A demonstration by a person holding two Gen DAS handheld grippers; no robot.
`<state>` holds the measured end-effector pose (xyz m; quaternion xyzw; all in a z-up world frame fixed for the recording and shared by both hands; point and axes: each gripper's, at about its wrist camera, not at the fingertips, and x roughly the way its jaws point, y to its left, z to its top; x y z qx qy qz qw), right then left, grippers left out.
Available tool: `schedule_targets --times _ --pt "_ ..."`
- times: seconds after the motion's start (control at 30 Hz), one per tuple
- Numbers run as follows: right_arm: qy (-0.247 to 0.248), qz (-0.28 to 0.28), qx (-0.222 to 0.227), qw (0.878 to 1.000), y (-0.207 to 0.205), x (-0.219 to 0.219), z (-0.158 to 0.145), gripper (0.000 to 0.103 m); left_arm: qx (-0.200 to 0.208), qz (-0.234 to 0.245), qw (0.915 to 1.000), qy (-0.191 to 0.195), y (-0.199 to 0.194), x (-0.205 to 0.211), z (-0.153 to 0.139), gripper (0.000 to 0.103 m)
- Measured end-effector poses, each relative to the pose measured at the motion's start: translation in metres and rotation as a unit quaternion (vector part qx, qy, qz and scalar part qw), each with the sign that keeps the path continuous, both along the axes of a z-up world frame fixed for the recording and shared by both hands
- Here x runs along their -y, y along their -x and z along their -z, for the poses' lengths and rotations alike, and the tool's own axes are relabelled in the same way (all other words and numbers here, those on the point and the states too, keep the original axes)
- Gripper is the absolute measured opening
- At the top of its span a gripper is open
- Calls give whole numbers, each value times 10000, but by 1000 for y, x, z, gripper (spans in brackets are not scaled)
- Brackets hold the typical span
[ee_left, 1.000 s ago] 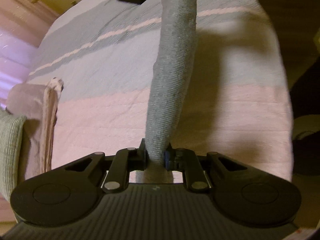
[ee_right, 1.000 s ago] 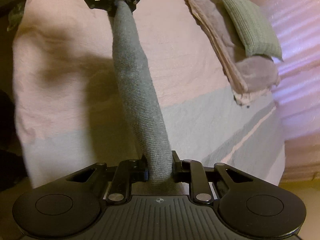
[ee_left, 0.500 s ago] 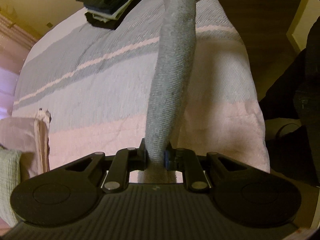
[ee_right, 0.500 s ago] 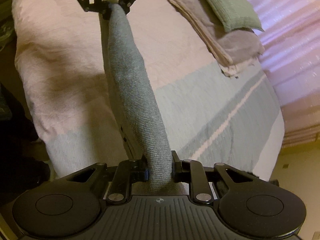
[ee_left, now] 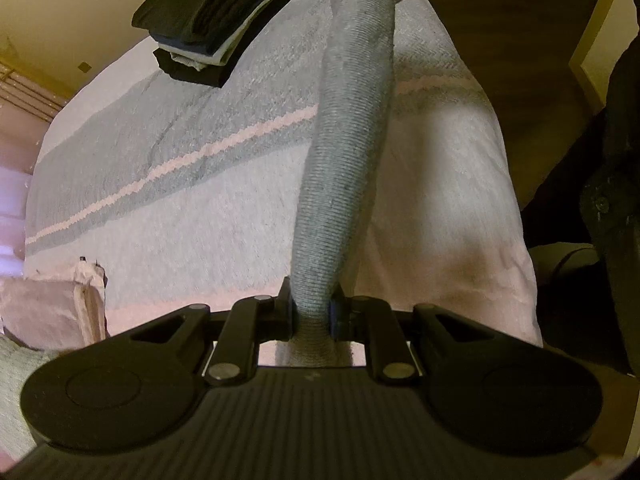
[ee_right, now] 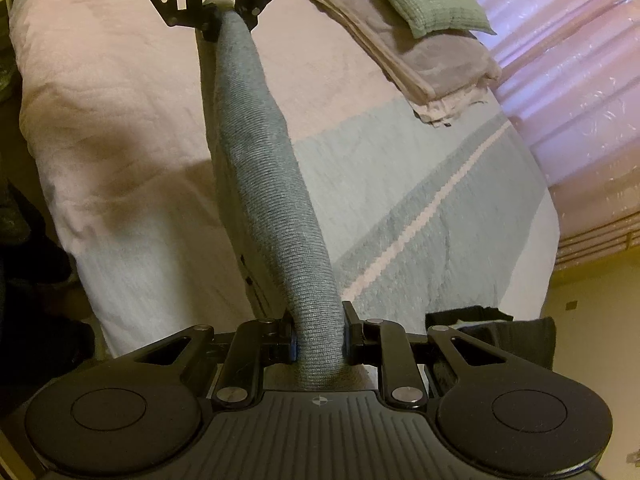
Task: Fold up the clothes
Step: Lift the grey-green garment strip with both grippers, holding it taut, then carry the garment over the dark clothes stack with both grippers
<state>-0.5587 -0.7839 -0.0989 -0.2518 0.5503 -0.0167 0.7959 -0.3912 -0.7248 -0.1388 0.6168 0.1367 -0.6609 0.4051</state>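
Note:
A grey knitted garment (ee_left: 344,152) hangs stretched in the air above the bed, its top edge bunched into a thick roll. My left gripper (ee_left: 312,312) is shut on one end of that roll. The other end is pinched in my right gripper (ee_right: 320,336), also shut. In the right wrist view the grey garment (ee_right: 264,176) runs up to my left gripper (ee_right: 224,12) at the top. The rest of the cloth drops down below the roll, mostly hidden from both cameras.
The bed (ee_left: 180,200) carries a pink, white and grey striped blanket. A stack of dark folded clothes (ee_left: 216,20) sits at its far corner. Folded pink cloth with a green pillow (ee_right: 424,0) lies at the other end. Dark floor and a person's dark clothing (ee_left: 608,200) lie beside the bed.
Both grippers have risen and swung sideways over the bed with the garment still taut between them. The dark clothes stack has come further into the left wrist view.

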Motion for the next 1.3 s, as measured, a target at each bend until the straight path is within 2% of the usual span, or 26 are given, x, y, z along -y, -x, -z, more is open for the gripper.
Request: schedule_targets --times 0.47,1.0,1.17,1.3 --pt "15 33 72 10000 30 35 -7 16 29 -61 10000 -15 28 37 -4 13" --pt "300 793 -30 9964 41 19 -38 16 -182 686 9971 269 21 53 -26 13" --pt "451 973 0 9942 53 26 -55 16 -118 955 9947 363 28 74 -41 13" --pt "575 1152 69 9917 69 50 -73 16 -35 1176 9919 482 39 105 -58 13"
